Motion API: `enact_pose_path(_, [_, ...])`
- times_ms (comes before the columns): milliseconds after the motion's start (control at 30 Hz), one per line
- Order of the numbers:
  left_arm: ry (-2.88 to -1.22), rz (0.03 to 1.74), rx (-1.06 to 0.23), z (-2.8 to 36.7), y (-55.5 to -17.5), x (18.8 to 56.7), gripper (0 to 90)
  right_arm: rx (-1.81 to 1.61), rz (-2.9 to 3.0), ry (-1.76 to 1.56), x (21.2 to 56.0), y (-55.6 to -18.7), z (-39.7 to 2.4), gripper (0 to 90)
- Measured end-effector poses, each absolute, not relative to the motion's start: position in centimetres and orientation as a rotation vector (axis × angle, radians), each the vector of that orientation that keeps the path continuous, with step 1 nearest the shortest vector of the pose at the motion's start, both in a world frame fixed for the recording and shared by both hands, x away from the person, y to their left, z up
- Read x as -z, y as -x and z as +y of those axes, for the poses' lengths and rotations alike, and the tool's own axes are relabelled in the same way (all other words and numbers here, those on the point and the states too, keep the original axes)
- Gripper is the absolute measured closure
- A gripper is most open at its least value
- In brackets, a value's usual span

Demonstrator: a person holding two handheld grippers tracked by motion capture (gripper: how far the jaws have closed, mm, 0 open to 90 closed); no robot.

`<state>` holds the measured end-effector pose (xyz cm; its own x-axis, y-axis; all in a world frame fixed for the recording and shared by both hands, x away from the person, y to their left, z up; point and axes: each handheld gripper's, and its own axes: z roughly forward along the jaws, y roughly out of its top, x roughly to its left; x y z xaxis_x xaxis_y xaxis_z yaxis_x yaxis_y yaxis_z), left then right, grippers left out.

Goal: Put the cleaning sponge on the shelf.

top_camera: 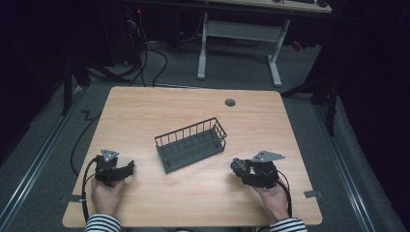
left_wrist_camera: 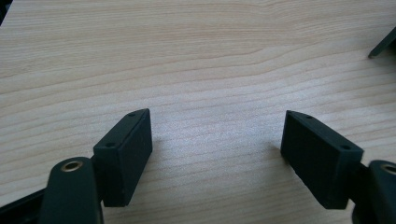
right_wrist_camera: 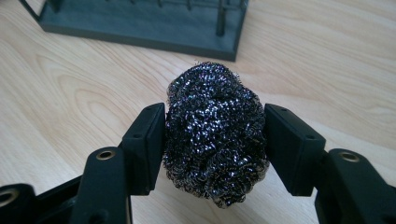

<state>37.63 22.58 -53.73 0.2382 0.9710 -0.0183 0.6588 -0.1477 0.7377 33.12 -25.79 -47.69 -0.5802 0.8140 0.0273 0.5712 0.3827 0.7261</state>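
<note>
In the high view a light wooden surface (top_camera: 193, 193) takes up the middle of the frame, with a person's two hands coming in from the bottom edge in striped sleeves (top_camera: 102, 223). The left claw (top_camera: 126, 170) sits at the lower left of the frame, just above the left hand (top_camera: 107, 194) that grips it, with a grey three-cornered plate (top_camera: 109, 154) on top. In the left gripper view its two black jaws stand wide apart over bare wood grain, with nothing between them; a dark corner of the basket (left_wrist_camera: 384, 44) shows at the upper right edge of that frame.

The right claw (top_camera: 238, 167) lies at the lower right of the high view, held by the right hand (top_camera: 273, 197), and it too carries a grey plate (top_camera: 267, 156). It is closed on a steel wool scrubber (right_wrist_camera: 215, 133), a dark, glinting ball of coiled wire. In the right gripper view the scrubber sits in the centre of the frame, pressed between the inner faces of both jaws and bulging out above and below them, close over the wood.

A dark wire basket (top_camera: 192, 144) rests at the centre of the high view, between the two claws and a little above them in the frame, set at a slant. Its base and bars run along the top of the right gripper view, just beyond the scrubber. A small round grey cap (top_camera: 230, 102) sits in the wood near the upper edge of the surface.
</note>
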Motion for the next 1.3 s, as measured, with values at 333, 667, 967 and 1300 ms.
enact_pose_path(333, [-1.885, 1.490, -0.637, 22.6, -37.6, 53.7, 25.2, -1.092, 2.322, -1.136, 45.3, -33.5, -24.6, 41.3])
enact_pose_path(667, [-1.885, 1.491, -0.638, 22.6, -37.6, 53.7, 25.3, -1.181, 2.313, -1.096, 42.4, -34.5, -23.6, 41.3])
enact_pose_path(967, [-1.884, 1.491, -0.638, 22.6, -37.6, 53.7, 25.3, -1.244, 2.295, -1.074, 39.9, -36.1, -22.9, 41.4])
enact_pose_path(1300, [-1.884, 1.491, -0.636, 22.6, -37.6, 53.7, 25.4, -1.271, 2.312, -1.044, 38.4, -37.9, -21.3, 41.4])
